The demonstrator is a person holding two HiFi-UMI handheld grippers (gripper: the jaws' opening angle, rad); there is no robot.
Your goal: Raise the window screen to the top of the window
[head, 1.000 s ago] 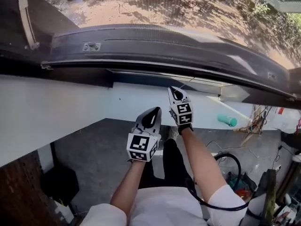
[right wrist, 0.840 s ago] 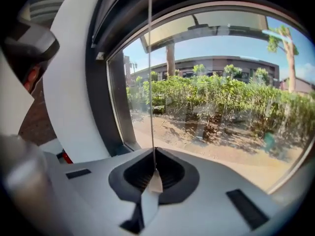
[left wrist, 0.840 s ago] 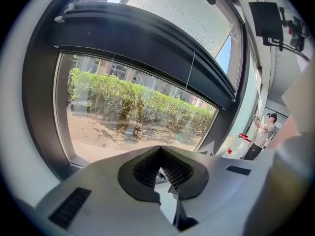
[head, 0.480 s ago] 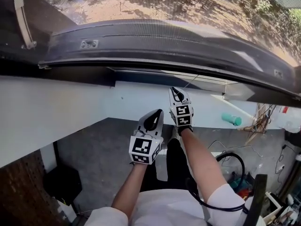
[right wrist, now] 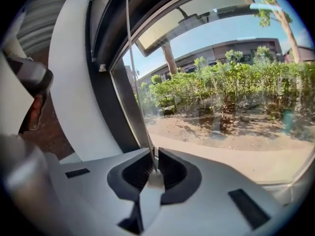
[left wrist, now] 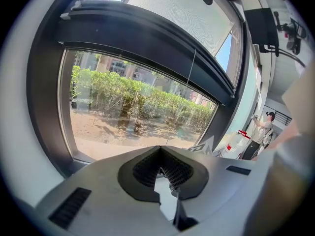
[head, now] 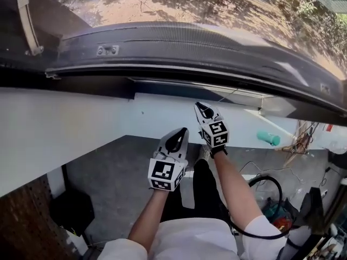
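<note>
The mesh window screen (left wrist: 184, 11) sits rolled up high, above its dark bottom bar (left wrist: 147, 36). A thin pull cord (right wrist: 134, 77) runs from that bar down into my right gripper (right wrist: 153, 163). Its jaws are just starting to open. The cord still lies pinched in the narrow slit between the pads, with its white pull tab (right wrist: 154, 180) just behind them. In the head view the right gripper (head: 201, 108) points at the window's lower frame (head: 190, 50). My left gripper (head: 176, 136) hangs lower and to the left, shut and holding nothing (left wrist: 165, 170).
A white wall (head: 65, 129) runs under the dark window frame. On the dark floor (head: 119, 167) to the right lie a teal cylinder (head: 265, 138), a black hose loop (head: 267, 184) and clutter. A person (left wrist: 264, 127) stands far off at the right.
My right gripper has shifted a little to the right and rolled slightly, the cord still in it. The left gripper has stayed where it was.
</note>
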